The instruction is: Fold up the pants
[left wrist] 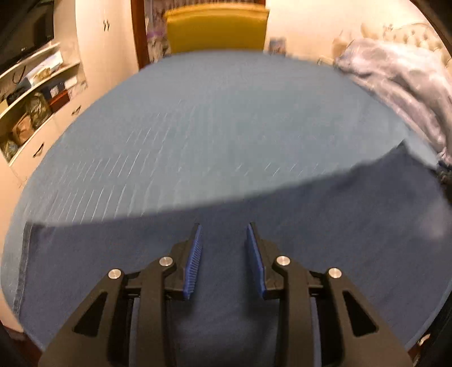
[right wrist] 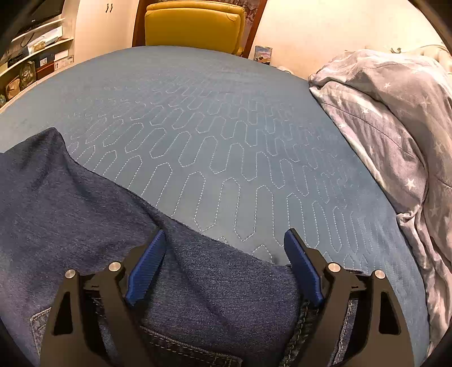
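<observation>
In the left wrist view, the left gripper (left wrist: 224,230) hangs over a broad flat stretch of the dark blue denim pants (left wrist: 282,240). Its jaws stand narrowly apart, and nothing is pinched between the blue ribbed pads (left wrist: 195,262); the cloth lies beneath them, and whether the tips touch it cannot be told through the blur. In the right wrist view, the right gripper (right wrist: 226,237) has its jaws spread wide. A rumpled fold of the pants (right wrist: 84,211) lies between and under them, with a stitched seam and a pocket edge showing at the bottom of the view. The left pad (right wrist: 147,268) sits against a raised ridge of the denim, while the right pad (right wrist: 302,268) stands just past the cloth's edge, over the cover; the pads do not clamp the fabric. The pants lie on a blue quilted bed cover (right wrist: 226,127). Farther right is a bunched grey star-patterned duvet (right wrist: 395,118). Beyond the bed stand a yellow armchair (right wrist: 195,25) and shelves (right wrist: 34,59).
</observation>
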